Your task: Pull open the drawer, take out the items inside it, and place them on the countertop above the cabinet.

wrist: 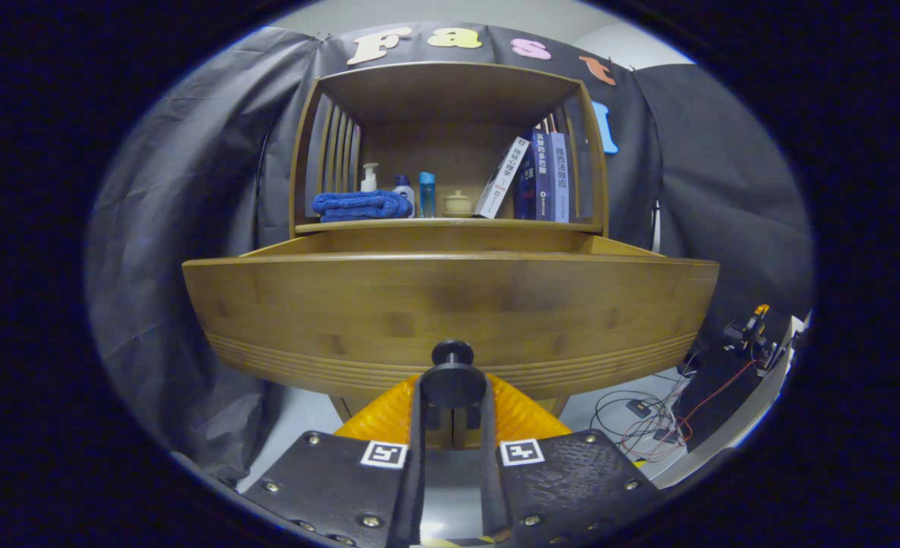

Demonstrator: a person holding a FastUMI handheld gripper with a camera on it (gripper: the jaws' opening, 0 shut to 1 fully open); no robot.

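Observation:
A wooden drawer (450,312) stands pulled out from the cabinet toward me, its front panel wide across the view. Its inside is hidden behind the front panel. A black round knob (452,380) sticks out of the panel's lower middle. My gripper (452,396) is shut on the knob, with the two orange-backed fingers (389,415) pressing on it from left and right. Above the drawer runs the countertop (450,225) of the cabinet, under an open wooden shelf frame.
On the countertop sit a folded blue towel (361,205), a pump bottle (369,177), a small blue bottle (426,194), a lidded cream jar (457,202) and several books (537,176), one leaning. Cables and gear (652,418) lie on the floor at the right.

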